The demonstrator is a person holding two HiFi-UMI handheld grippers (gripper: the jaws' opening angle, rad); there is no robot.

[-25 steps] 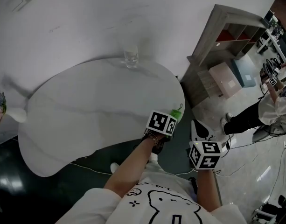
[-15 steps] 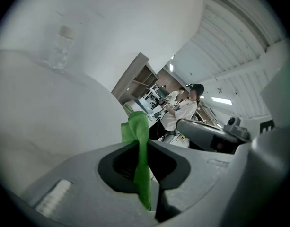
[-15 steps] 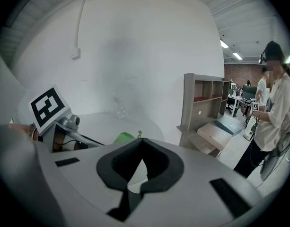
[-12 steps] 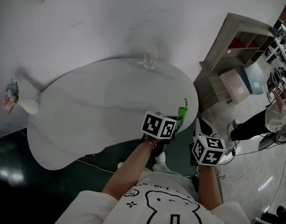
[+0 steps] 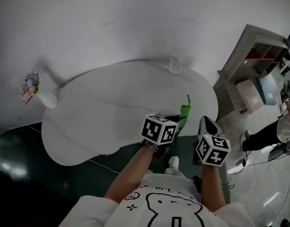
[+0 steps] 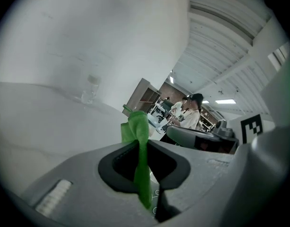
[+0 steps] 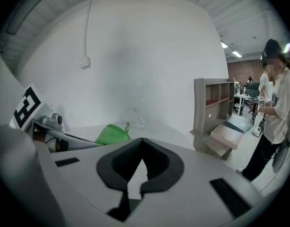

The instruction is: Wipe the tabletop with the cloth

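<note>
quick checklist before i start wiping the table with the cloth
1. Green cloth clamped in the left gripper: ok, jaws shut on it.
2. Cloth pressed flat on the pale oval tabletop: cannot tell; it sits at the near right edge, and contact is unclear.
3. Clear drinking glass out of the wipe path: ok for now; it stands at the far edge, apart from the cloth.
4. Right gripper out of the way: ok; shut, empty, held beside the table's edge.
5. White vase of flowers clear of the left end: cannot tell whether it rests on the table.
</note>
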